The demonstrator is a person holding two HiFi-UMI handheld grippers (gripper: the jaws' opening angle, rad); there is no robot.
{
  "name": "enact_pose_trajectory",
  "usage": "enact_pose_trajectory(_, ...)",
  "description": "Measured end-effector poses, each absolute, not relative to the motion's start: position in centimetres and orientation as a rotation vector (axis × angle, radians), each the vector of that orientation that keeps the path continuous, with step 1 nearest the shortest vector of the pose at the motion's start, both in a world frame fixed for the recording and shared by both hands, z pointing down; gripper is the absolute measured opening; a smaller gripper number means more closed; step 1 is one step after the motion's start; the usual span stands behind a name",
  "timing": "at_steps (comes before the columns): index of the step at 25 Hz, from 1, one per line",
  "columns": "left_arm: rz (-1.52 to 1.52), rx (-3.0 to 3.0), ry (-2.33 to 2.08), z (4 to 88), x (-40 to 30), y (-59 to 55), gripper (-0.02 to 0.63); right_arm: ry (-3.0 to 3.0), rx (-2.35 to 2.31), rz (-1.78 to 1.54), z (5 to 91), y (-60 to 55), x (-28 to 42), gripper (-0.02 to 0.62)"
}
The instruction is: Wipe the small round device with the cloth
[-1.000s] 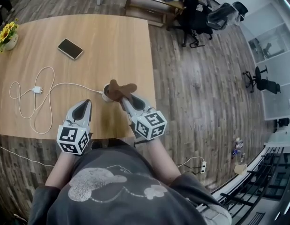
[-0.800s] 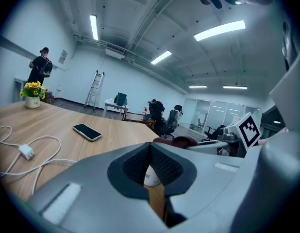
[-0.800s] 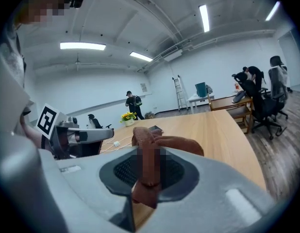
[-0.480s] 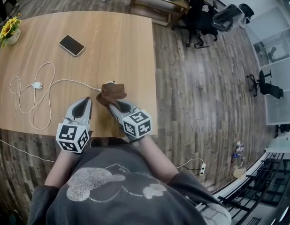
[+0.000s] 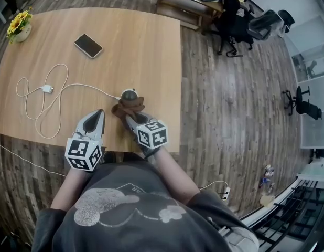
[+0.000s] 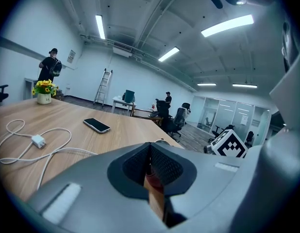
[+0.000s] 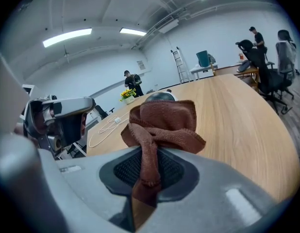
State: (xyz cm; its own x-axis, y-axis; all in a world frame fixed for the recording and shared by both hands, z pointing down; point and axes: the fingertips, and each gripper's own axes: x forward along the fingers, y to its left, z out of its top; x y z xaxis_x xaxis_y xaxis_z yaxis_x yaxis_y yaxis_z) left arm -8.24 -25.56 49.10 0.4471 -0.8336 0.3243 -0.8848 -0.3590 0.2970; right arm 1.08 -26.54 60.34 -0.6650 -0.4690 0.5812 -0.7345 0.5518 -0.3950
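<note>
The small round device (image 5: 129, 94), white with a dark top, sits near the table's front edge at the end of a white cable. Just in front of it is the bunched brown cloth (image 5: 129, 108), touching its near side. My right gripper (image 5: 130, 116) is shut on the cloth. In the right gripper view the cloth (image 7: 162, 124) stands up from the right gripper (image 7: 150, 169) and the device (image 7: 159, 96) peeks over it. My left gripper (image 5: 98, 113) rests to the left of the cloth, shut and holding nothing. In its own view the left gripper (image 6: 151, 165) shows its jaws together.
A black phone (image 5: 88, 45) lies farther back on the wooden table (image 5: 151, 46). A looped white cable (image 5: 44, 112) with a plug (image 5: 46, 88) lies at the left, and a flower pot (image 5: 19, 28) stands at the far left corner. Office chairs (image 5: 240, 14) stand beyond the table's right edge.
The right gripper has drawn the cloth back toward me, off the device, so the device's dark top now shows. The left gripper has stayed where it was.
</note>
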Motion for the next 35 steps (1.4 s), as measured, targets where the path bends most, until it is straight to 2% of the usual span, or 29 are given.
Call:
enact_pose_trajectory(8,0.159,2.285,-1.419,49.6,-7.5,-25.8,0.018,-2.381,0.965,0.841,59.7,-24.9,1.9,0.063)
enact_pose_trajectory(13,0.144,2.294,-1.434,49.0,-7.8,-26.6,0.018,-2.536,0.98,0.725,53.7,-24.5,3.2,0.063)
enact_pose_trajectory(19,0.129,2.292,-1.472,48.3,-8.7,-28.0,0.018,-2.634,1.29,0.634,48.2,-27.6,7.4,0.063)
enact_pose_trajectory(35,0.149,2.198,-1.606,47.8,-8.0,-29.0,0.019,-2.404,1.158,0.865,58.6,-30.5,8.0,0.063)
